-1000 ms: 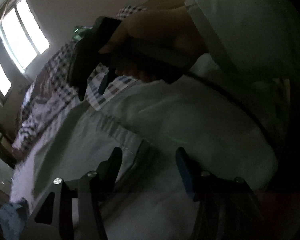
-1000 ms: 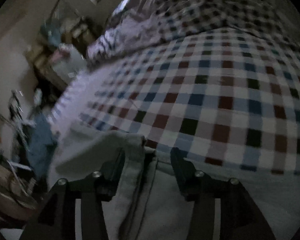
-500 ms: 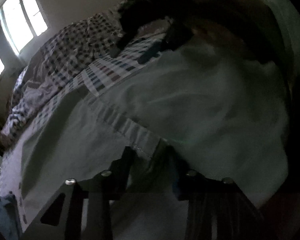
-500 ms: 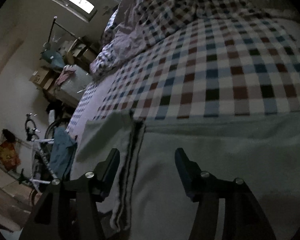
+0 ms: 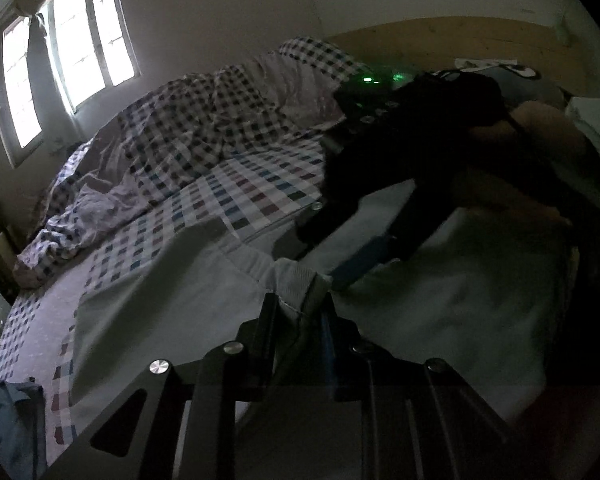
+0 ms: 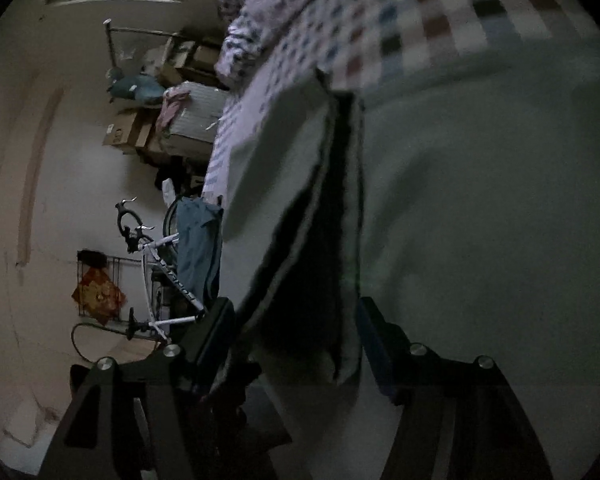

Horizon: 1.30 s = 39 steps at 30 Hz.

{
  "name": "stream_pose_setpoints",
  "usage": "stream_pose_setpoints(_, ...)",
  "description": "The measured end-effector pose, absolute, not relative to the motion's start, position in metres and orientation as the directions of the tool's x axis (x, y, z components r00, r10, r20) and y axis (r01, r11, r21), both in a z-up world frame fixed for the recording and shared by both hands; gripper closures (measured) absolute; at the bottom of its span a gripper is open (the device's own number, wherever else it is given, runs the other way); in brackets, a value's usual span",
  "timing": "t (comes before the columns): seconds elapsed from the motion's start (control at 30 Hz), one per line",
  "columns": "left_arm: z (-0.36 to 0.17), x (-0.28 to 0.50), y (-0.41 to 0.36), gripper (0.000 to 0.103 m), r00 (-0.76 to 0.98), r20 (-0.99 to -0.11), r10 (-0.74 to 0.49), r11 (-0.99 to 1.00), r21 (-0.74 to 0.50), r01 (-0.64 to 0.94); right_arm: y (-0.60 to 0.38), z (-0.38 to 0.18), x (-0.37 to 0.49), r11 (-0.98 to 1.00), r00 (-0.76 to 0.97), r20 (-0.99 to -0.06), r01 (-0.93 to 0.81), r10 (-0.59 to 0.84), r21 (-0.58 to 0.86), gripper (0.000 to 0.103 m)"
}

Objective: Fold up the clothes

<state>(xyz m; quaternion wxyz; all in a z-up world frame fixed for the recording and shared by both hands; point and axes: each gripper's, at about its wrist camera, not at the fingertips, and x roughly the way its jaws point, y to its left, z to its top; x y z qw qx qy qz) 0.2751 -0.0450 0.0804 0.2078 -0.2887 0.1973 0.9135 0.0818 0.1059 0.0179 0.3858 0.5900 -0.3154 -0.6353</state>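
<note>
A pale grey garment (image 5: 420,312) lies spread on the checked bed. My left gripper (image 5: 298,304) is closing, and its pads pinch a raised ribbed edge of the garment. In the same view my right gripper (image 5: 332,248), held by a person's hand (image 5: 540,148), hovers dark just beyond that edge. In the right wrist view the garment (image 6: 480,220) fills the right side. Its open, dark-lined edge (image 6: 320,280) hangs between the fingers of my right gripper (image 6: 296,320). Those jaws are opening and the pads stand clear of the cloth.
A checked sheet (image 5: 260,192) and a crumpled checked duvet (image 5: 180,132) cover the bed, with a wooden headboard (image 5: 460,48) behind. Beyond the bed's edge are a bicycle (image 6: 160,264), a blue cloth (image 6: 196,248) and cardboard boxes (image 6: 132,132).
My left gripper went from wide apart to pinched on the garment's edge and rose. My right gripper widened, rolled and slid along the garment, and its hem now hangs loose between the fingers.
</note>
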Motion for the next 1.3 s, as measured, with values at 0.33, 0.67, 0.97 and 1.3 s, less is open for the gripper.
stream_pose_setpoints(0.33, 0.054, 0.275, -0.029, 0.082, -0.712, -0.671, 0.208, -0.78, 0.326, -0.535, 0.113, 0.017, 0.109, -0.54, -0.039, -0.54, 0.123, -0.841, 0.833, 0.033)
stream_pose_setpoints(0.67, 0.032, 0.285, -0.01, 0.049, -0.688, -0.7, 0.192, -0.697, 0.396, -0.597, 0.117, 0.007, 0.105, -0.53, -0.056, -0.527, 0.091, -0.848, 0.843, 0.034)
stream_pose_setpoints(0.97, 0.022, 0.273, -0.004, 0.075, -0.729, -0.675, 0.115, -0.703, 0.463, -0.54, 0.12, 0.008, 0.108, -0.526, -0.055, -0.523, 0.104, -0.85, 0.844, 0.034)
stream_pose_setpoints(1.3, 0.065, 0.278, -0.023, 0.085, -0.811, -0.559, 0.169, -0.783, 0.423, -0.455, 0.126, -0.001, 0.105, -0.374, -0.048, -0.373, 0.006, -0.927, 0.928, 0.031)
